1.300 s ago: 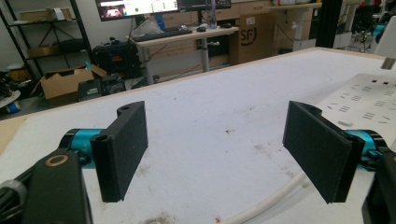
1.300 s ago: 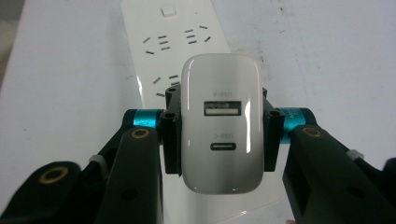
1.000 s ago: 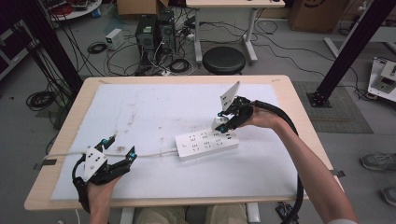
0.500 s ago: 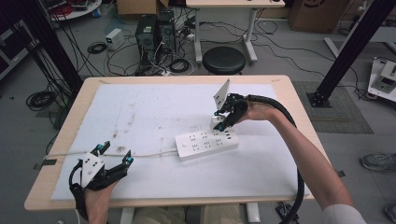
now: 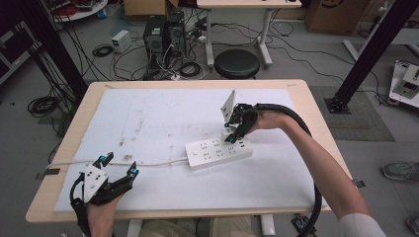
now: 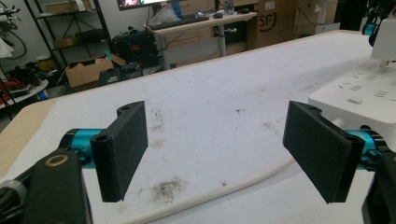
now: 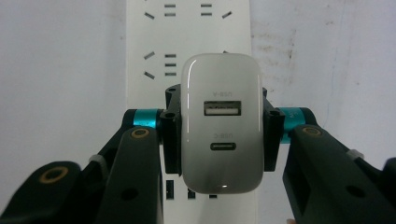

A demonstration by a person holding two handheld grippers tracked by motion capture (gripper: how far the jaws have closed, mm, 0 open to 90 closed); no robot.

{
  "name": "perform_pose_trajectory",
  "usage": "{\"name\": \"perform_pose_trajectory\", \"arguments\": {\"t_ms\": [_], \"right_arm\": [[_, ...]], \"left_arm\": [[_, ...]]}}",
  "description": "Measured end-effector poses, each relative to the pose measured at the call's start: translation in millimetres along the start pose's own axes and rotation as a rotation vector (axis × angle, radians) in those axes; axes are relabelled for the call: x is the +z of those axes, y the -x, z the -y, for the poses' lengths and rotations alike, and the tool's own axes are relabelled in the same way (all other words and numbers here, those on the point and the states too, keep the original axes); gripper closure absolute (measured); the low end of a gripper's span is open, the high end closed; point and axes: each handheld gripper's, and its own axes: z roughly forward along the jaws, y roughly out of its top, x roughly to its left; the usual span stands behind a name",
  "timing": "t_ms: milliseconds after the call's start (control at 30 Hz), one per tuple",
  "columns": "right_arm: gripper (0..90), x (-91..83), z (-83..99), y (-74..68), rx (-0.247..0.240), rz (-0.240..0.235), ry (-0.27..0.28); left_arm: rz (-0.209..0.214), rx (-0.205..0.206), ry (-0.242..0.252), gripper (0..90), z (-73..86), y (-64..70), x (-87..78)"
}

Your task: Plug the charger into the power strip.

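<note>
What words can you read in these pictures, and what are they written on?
"USB-A", upside down in the right gripper view, above the wide port of the white charger.
"USB-C", upside down too, above its small oval port.
"SF", on a cardboard box in the left gripper view.
The power strip bears only socket slots, no readable words.

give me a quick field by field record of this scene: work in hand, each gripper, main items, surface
work in hand: white charger held over the power strip
right gripper: shut on the charger's sides, jaws pointing down at the strip
left gripper: open, nothing between the jaws, near the table's front left
charger: two ports on its top face, one USB-A, one USB-C
power strip: white, flat on the mat, its cord running left
surface: white mat on a wooden table
</note>
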Motion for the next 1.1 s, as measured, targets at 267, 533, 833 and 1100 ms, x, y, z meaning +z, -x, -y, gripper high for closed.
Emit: {"name": "perform_pose_trajectory", "arguments": {"t_ms": [267, 533, 833, 1100], "right_arm": [[63.0, 4.2, 3.2, 1.4, 0.0, -0.007, -0.025], [63.2, 5.7, 4.9, 1.5, 0.0, -0.004, -0.001], [63.4, 12.9, 8.9, 2.6, 0.002, -0.013, -0.01], [63.7, 13.4, 9.9, -0.1, -0.008, 0.001, -0.005]], "left_arm": [[-0.002, -0.005, 0.002, 22.2, 1.5, -0.5, -1.2], [0.0, -0.003, -0.004, 22.2, 1.8, 0.6, -2.6], [-0.009, -0.003, -0.015, 22.4, 2.6, -1.1, -8.4], [0.002, 0.003, -0.032, 22.4, 3.2, 1.1, -8.3]]}}
